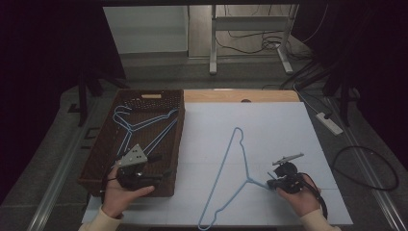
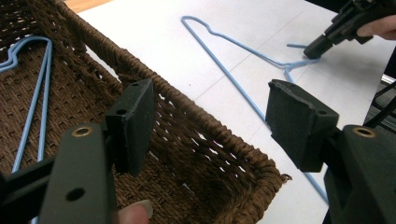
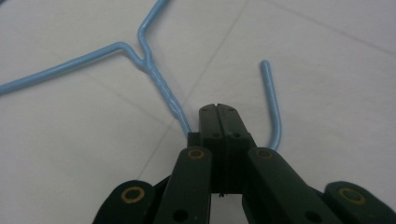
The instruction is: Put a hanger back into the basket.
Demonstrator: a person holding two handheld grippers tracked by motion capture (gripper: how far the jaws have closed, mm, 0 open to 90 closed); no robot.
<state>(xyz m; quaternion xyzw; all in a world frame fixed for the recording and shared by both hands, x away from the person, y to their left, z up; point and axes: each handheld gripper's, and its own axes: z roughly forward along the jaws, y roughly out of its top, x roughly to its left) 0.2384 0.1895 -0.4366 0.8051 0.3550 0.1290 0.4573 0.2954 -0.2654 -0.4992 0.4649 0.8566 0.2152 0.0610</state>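
Right gripper (image 3: 219, 122) clenched on hook of blue wire hanger (image 1: 230, 169), hanger flat on white table sheet (image 1: 269, 130). Thin hook grip: hanger may pivot or slip when lifted, snag rim of wicker basket (image 2: 196, 121). Left gripper (image 2: 210, 126) released, empty, above basket's near corner; blue hangers inside (image 1: 144, 126) may tangle.

- My left gripper (image 1: 161, 177) is black, topped by a grey three-cornered plate with small dark holes.
- My right gripper (image 1: 270, 183) is black too, with a thin grey plate seen edge-on and a black cable looping behind it.
- Up close, my left jaws carry flat rectangular black pads (image 2: 134, 122), matte and slightly rough at the edges.
- Brass-ringed holes mark the linkage arms on both tools.
- My sleeves (image 1: 98, 222) are cream-coloured at both wrists.
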